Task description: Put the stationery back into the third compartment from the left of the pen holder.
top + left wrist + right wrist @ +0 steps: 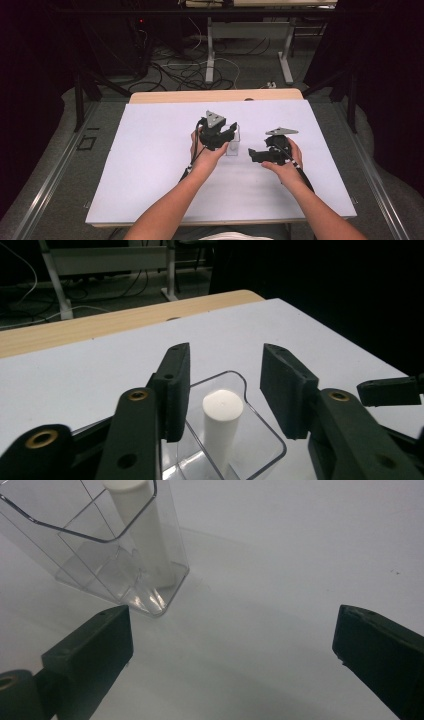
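Clear plastic container (107,540): open-topped, straight-walled, rounded corners, standing upright on the white table cover (150,165), near its middle. White cylinder (142,530): smooth, flat-topped, standing upright inside the container, against one wall, top level with the rim.

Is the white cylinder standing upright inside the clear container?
Yes, upright: the white cylinder stands on its end inside the clear container, its flat top facing up.

Bright overhead light, dark surroundings, soft shadows, slight blur.
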`<state>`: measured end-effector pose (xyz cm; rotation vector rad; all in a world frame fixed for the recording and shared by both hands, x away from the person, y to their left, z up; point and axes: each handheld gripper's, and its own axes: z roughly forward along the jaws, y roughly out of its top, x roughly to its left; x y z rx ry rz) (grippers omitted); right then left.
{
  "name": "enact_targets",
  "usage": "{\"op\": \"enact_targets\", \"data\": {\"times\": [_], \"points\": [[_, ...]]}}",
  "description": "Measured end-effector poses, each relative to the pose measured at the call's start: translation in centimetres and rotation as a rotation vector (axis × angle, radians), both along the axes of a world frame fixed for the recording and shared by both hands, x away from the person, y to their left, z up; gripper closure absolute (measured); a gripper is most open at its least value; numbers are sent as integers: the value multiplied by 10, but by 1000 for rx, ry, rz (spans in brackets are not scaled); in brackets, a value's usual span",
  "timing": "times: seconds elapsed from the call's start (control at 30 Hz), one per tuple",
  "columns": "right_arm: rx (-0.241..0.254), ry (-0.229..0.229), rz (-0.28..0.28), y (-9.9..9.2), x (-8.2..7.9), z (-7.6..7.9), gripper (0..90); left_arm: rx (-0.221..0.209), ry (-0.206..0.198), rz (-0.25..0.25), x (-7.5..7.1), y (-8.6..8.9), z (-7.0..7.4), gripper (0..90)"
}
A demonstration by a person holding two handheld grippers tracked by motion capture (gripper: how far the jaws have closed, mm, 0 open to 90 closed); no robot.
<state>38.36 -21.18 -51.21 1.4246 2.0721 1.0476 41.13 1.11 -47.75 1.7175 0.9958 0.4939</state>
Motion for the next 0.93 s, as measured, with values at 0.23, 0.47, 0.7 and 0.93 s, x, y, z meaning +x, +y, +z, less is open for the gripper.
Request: {"op": "enact_targets", "data": {"times": [0.23, 0.47, 0.7, 0.93], "points": [[3, 4, -8, -1, 0, 0, 24, -8, -13, -14, -7, 14, 11, 458], [2, 0, -9, -2, 0, 1, 25, 11, 78, 21, -10, 41, 15, 348], [0, -2, -10, -2, 0, 0, 25, 44, 29, 37, -15, 75, 20, 293], [4, 2, -19, -3, 0, 0, 25, 45, 52, 69, -22, 111, 15, 260]]}}
